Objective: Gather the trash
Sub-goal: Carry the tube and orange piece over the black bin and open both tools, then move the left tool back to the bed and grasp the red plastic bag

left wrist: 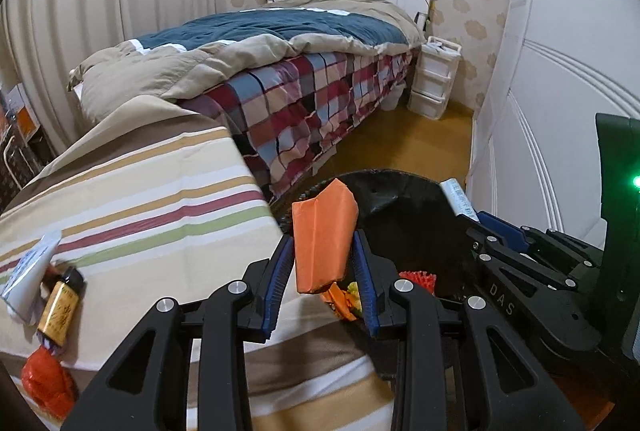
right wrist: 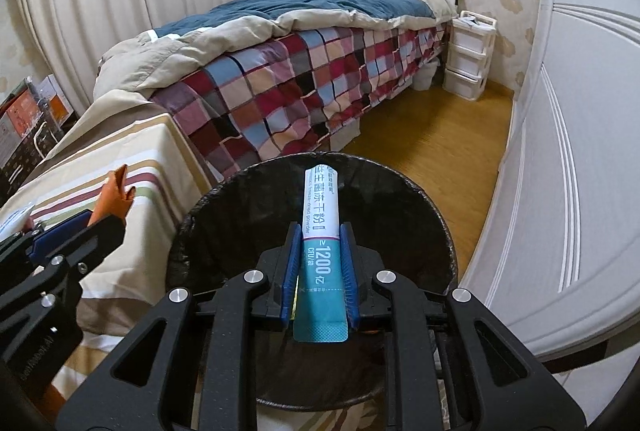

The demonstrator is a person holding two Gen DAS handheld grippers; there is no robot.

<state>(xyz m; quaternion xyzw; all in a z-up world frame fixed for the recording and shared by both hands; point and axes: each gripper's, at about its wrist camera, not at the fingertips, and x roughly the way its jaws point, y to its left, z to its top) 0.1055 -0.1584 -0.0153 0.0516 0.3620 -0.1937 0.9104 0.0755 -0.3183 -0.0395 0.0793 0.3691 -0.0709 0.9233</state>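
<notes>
The right gripper (right wrist: 320,273) hangs directly over the mouth of the bin (right wrist: 208,199), a round basket lined with a black bag, so the drop is straight down; the bin's far rim sits at twelve o'clock from the jaws. Its blue pads pinch a powder sachet (right wrist: 322,231), narrow jaws around the teal lower half, the white printed upper half running out along the fingers toward twelve o'clock. The left gripper (left wrist: 324,271) is only at the bin's near-left rim, the striped bedcover (left wrist: 140,191) partly under it, with the bin opening at about one o'clock from its tips. It grips a folded orange paper (left wrist: 322,235), a creased wedge standing up between nearly closed pads. The right looks better placed to release first. A small brown bottle (left wrist: 60,305) and red wrapper (left wrist: 46,383) wait on the cover at eight o'clock.
</notes>
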